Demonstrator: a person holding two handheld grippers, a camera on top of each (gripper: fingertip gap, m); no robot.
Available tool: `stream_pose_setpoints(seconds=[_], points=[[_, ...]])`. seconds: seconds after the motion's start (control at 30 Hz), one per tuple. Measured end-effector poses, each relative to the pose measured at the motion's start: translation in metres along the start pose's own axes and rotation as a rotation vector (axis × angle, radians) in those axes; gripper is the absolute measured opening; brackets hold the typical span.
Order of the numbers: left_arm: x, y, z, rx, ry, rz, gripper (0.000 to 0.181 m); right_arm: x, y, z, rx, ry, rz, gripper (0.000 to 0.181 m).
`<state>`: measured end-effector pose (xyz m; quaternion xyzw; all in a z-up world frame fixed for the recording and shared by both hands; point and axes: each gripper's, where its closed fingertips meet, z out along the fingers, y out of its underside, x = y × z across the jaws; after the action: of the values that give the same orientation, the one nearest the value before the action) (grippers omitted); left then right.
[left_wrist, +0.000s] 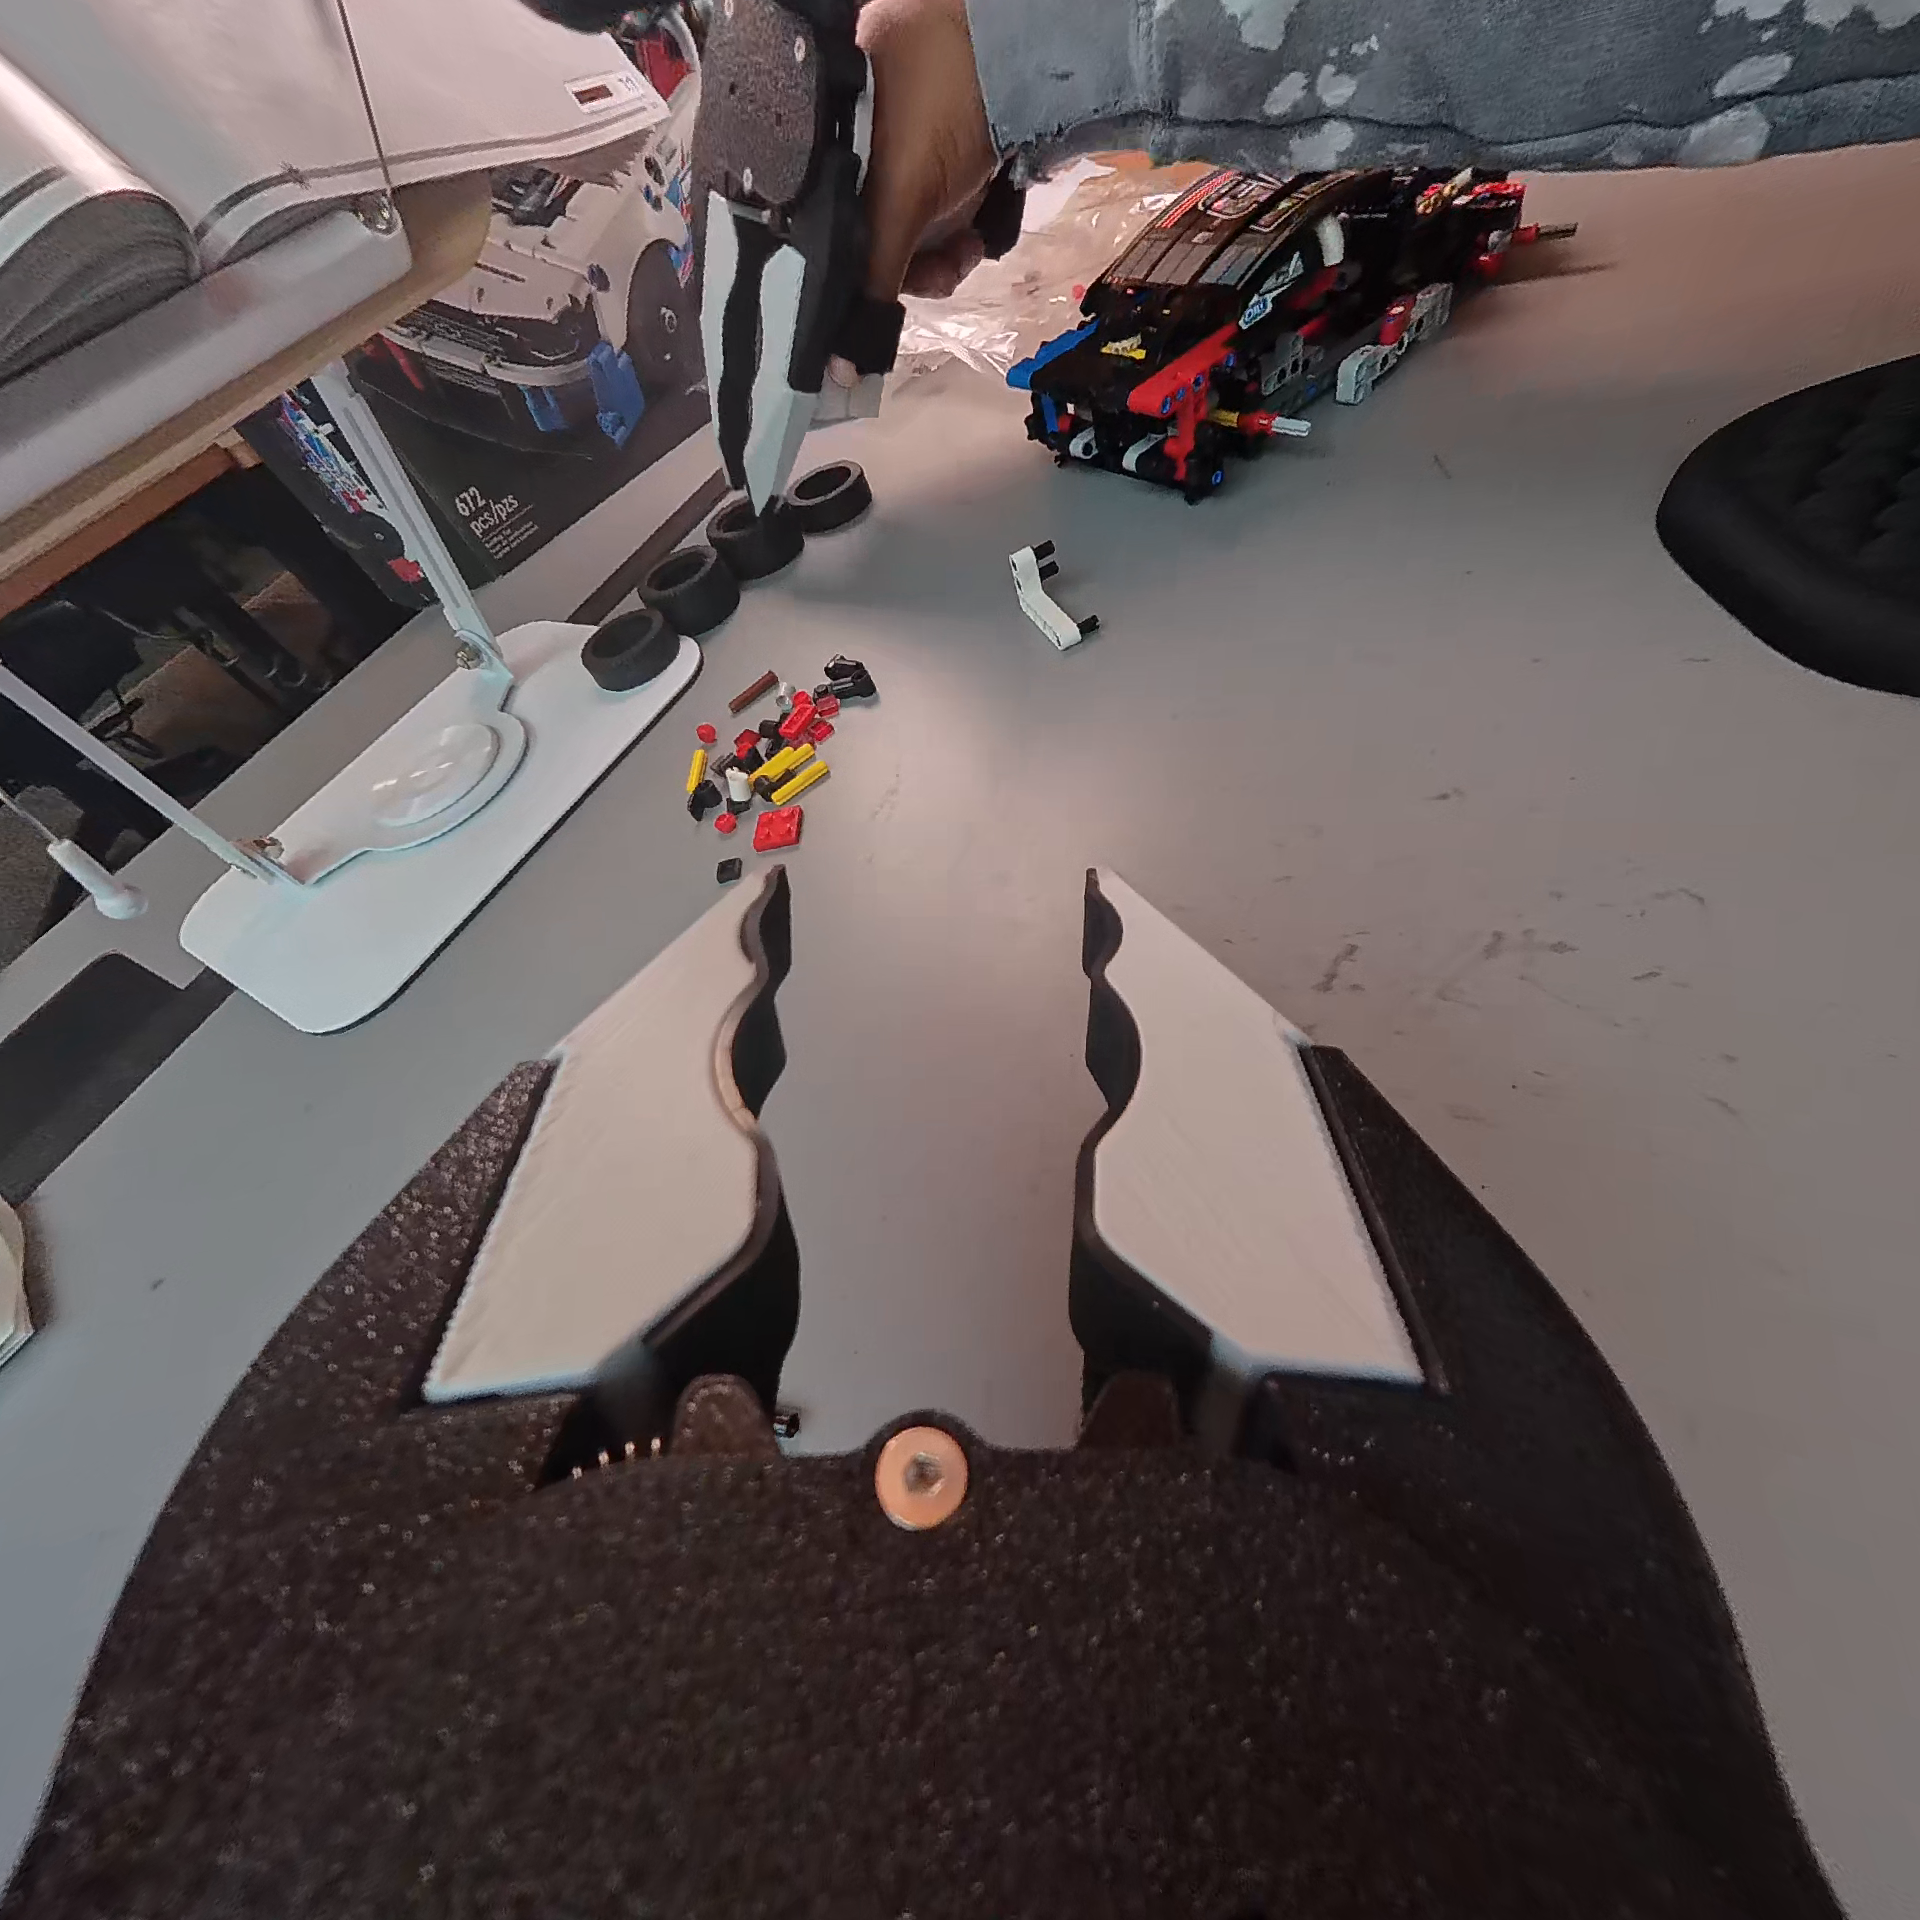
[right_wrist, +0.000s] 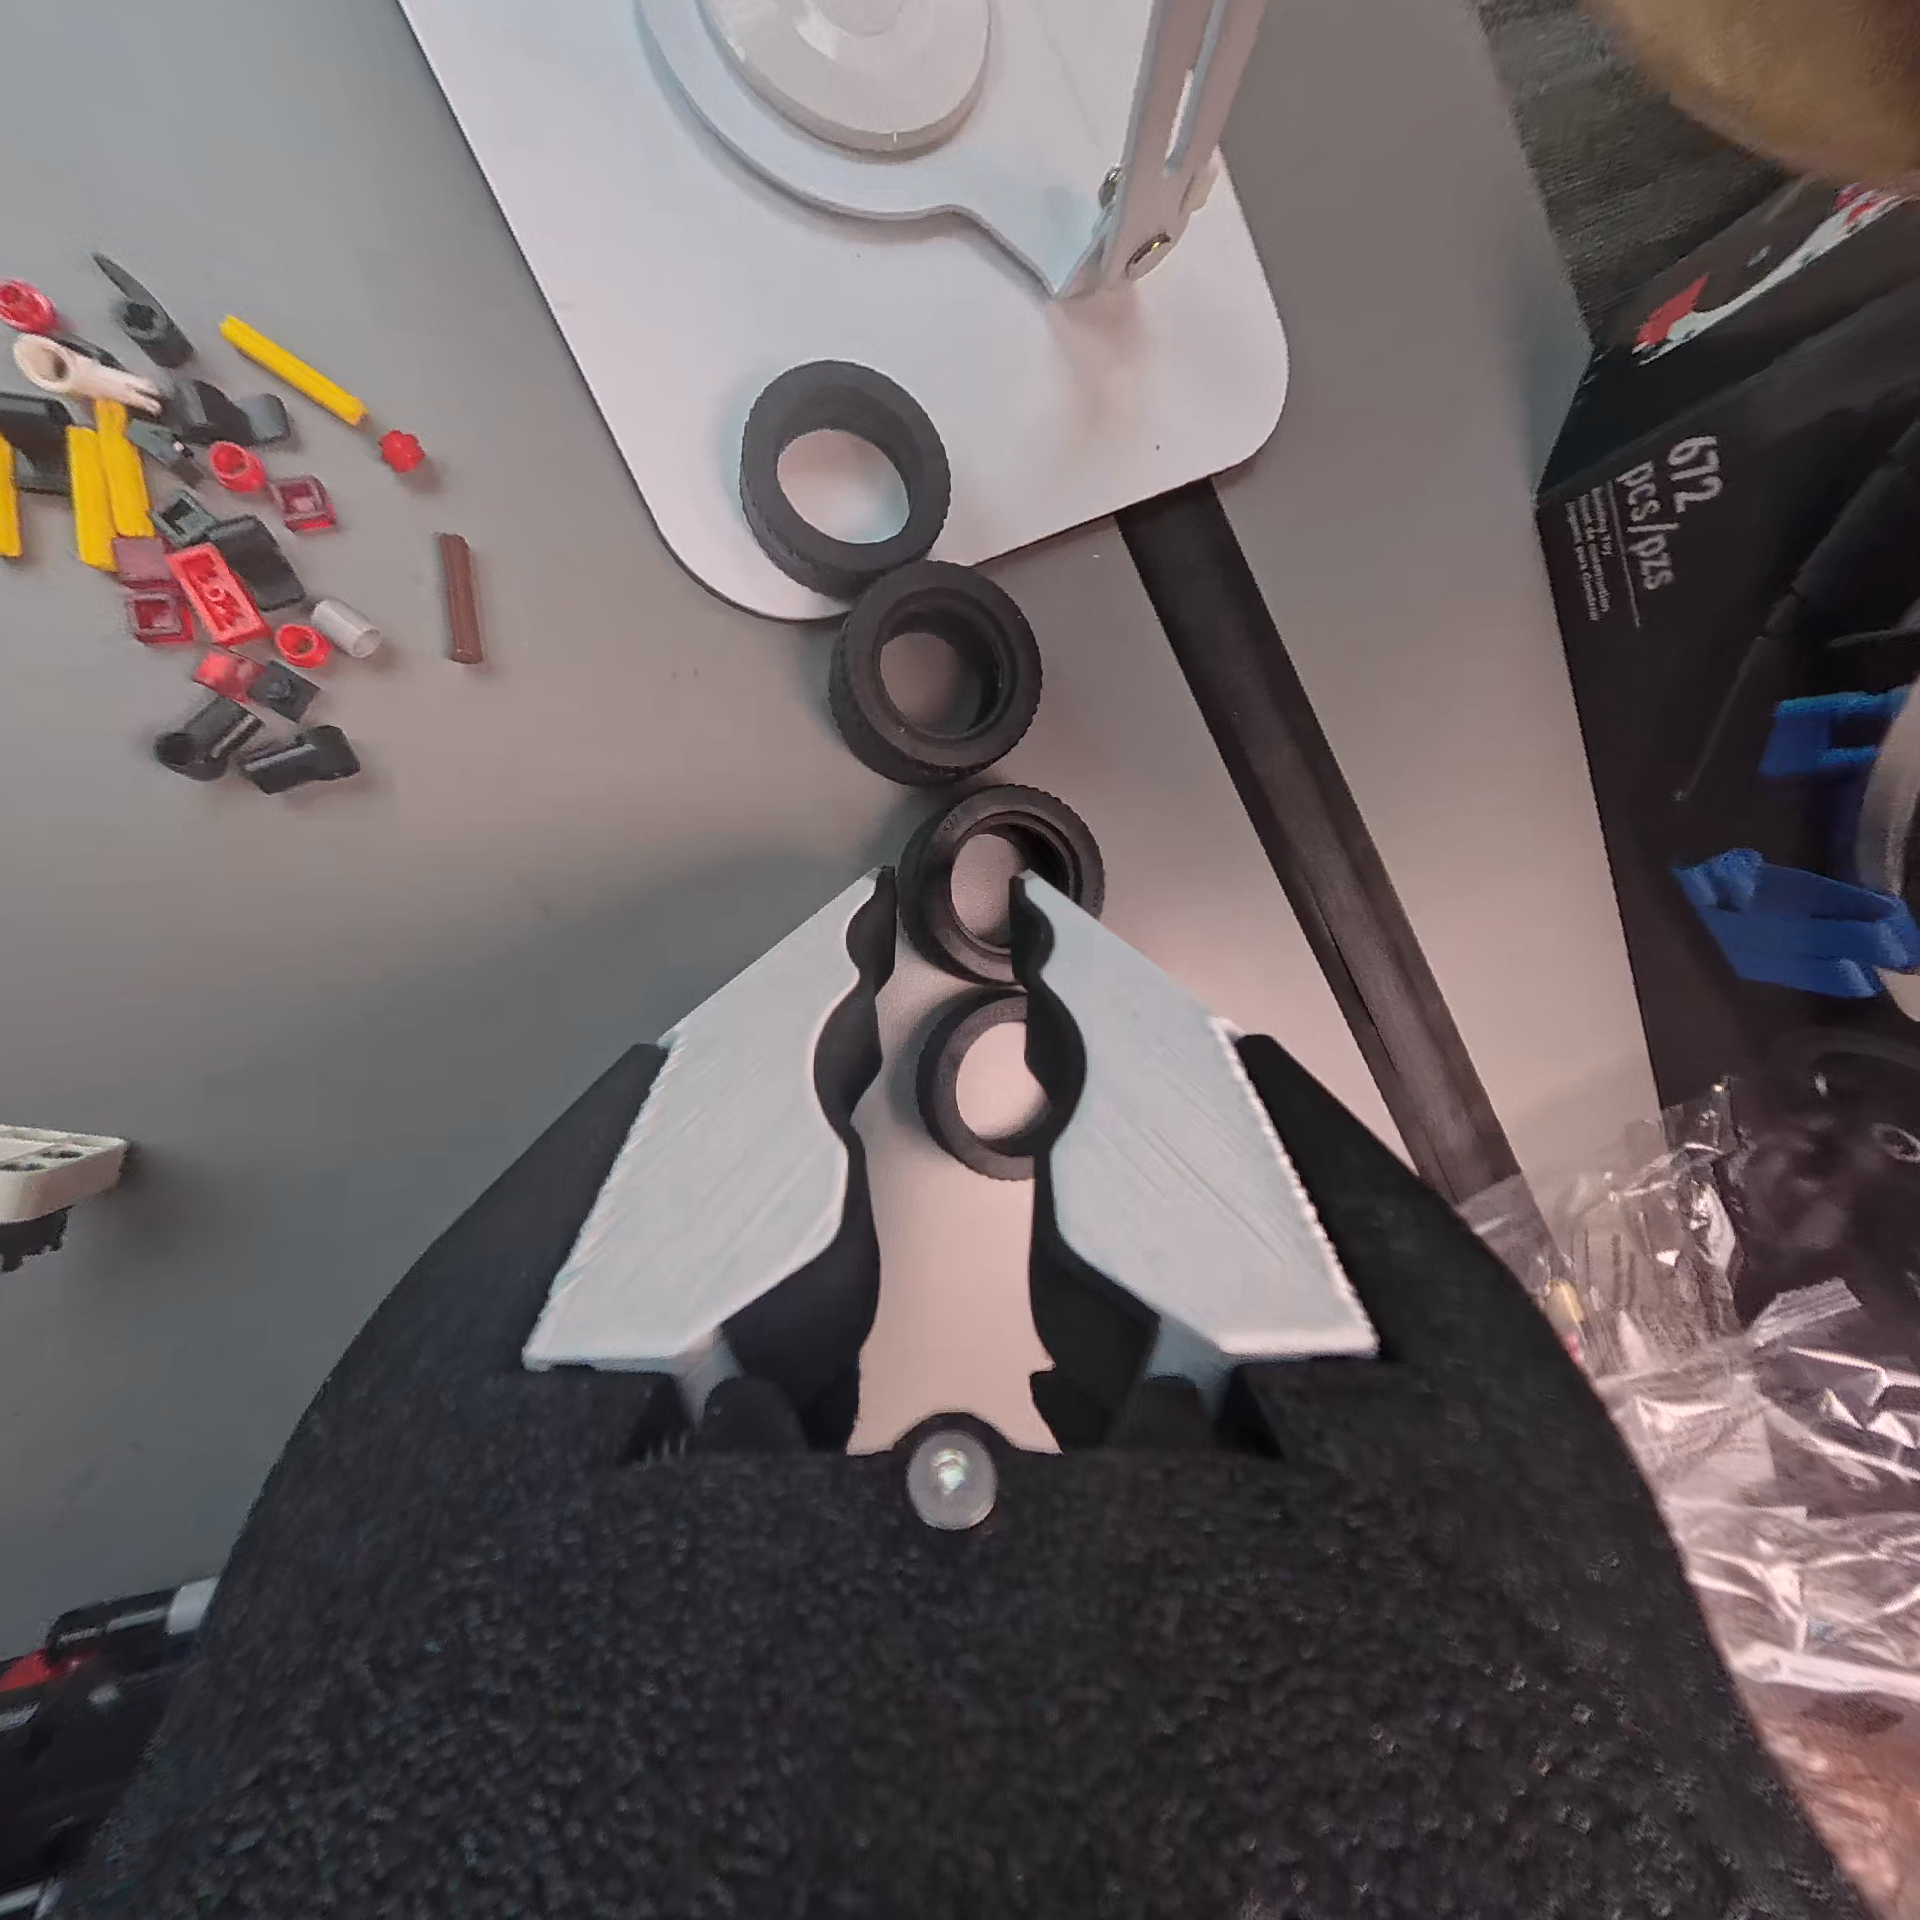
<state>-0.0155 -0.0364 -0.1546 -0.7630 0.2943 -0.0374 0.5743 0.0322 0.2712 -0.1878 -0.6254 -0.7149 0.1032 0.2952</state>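
On the grey table (left_wrist: 1351, 883), the white stand base (right_wrist: 935, 343) is the landmark. The half-built black-and-red toy car (left_wrist: 1278, 312) lies well apart from it. Four black tyres run in a row off its corner: the first tyre (right_wrist: 844, 488) rests on the base. The right gripper (right_wrist: 951, 904) straddles the wall of the third tyre (right_wrist: 1000, 883), fingers narrowly apart, one tip inside its hole. The left gripper (left_wrist: 935, 894) hangs wide apart, holding nothing, near the loose small bricks (left_wrist: 774, 753) beside the base.
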Motion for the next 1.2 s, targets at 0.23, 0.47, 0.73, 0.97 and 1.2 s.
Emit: stream_pose_setpoints(seconds=[0.23, 0.47, 0.73, 0.97, 1.2], points=[[-0.004, -0.005, -0.004, 0.02, -0.007, -0.055, 0.055, -0.024, -0.04, -0.096, 0.401, 0.197, 0.054, 0.024], [-0.013, -0.007, -0.007, 0.053, -0.027, -0.122, 0.056, -0.115, -0.022, -0.177, 0.62, 0.325, 0.178, 0.029], [-0.011, -0.001, 0.001, 0.019, -0.039, -0.091, 0.056, -0.164, 0.03, -0.101, 0.294, 0.313, 0.349, 0.026], [-0.007, 0.003, 0.001, -0.013, -0.06, -0.036, 0.055, -0.158, 0.034, -0.055, -0.018, 0.24, 0.305, 0.029], [-0.011, 0.003, -0.001, -0.009, -0.06, -0.056, 0.055, -0.146, 0.026, -0.043, -0.064, 0.251, 0.321, 0.028]])
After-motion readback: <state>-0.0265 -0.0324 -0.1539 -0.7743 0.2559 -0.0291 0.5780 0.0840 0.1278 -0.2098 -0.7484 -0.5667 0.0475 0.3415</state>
